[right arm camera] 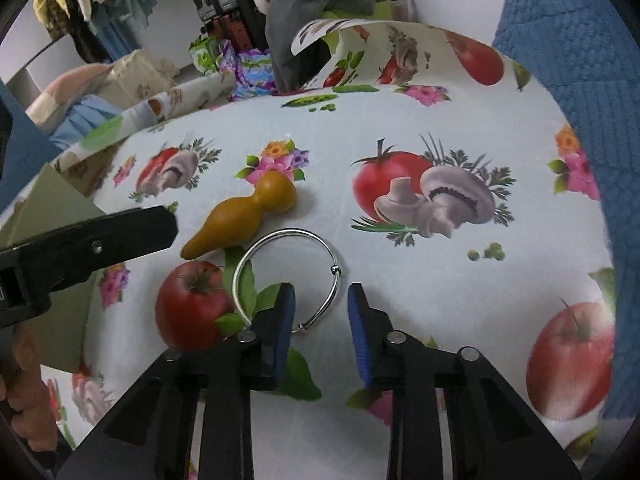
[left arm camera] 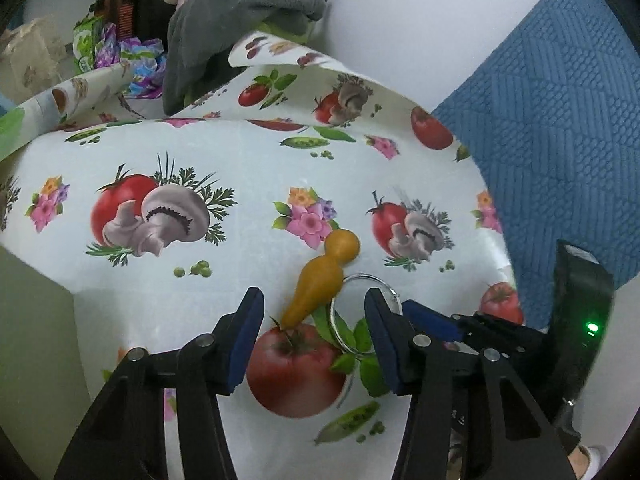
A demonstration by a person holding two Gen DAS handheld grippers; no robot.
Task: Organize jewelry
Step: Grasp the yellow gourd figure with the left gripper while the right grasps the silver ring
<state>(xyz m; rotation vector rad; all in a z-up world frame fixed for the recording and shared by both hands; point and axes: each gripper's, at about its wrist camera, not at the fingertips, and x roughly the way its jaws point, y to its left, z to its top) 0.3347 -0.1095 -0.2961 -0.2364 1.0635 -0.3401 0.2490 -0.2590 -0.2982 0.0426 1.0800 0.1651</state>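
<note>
A mustard-yellow cone-shaped stand (left arm camera: 320, 280) (right arm camera: 240, 216) lies on its side on the printed tablecloth. A thin silver bangle (left arm camera: 333, 320) (right arm camera: 280, 233) lies flat right beside its narrow end. My left gripper (left arm camera: 314, 304) is open and low over the cloth, with the stand's pointed tip and the bangle's left arc between its blue pads. My right gripper (right arm camera: 322, 294) is open more narrowly, and the bangle's near right arc sits between its fingers without the pads pressing on it. Each gripper shows in the other's view: the right gripper (left arm camera: 440, 324) and the left gripper (right arm camera: 100, 236).
The tablecloth (right arm camera: 400, 288) with its tomato and mushroom print covers the table. A blue textured bedspread (left arm camera: 560, 140) lies to the right. Grey clothing (left arm camera: 240, 8) and colourful wrappers (left arm camera: 136, 60) are piled at the far edge. A person's hand (right arm camera: 24, 380) shows at lower left.
</note>
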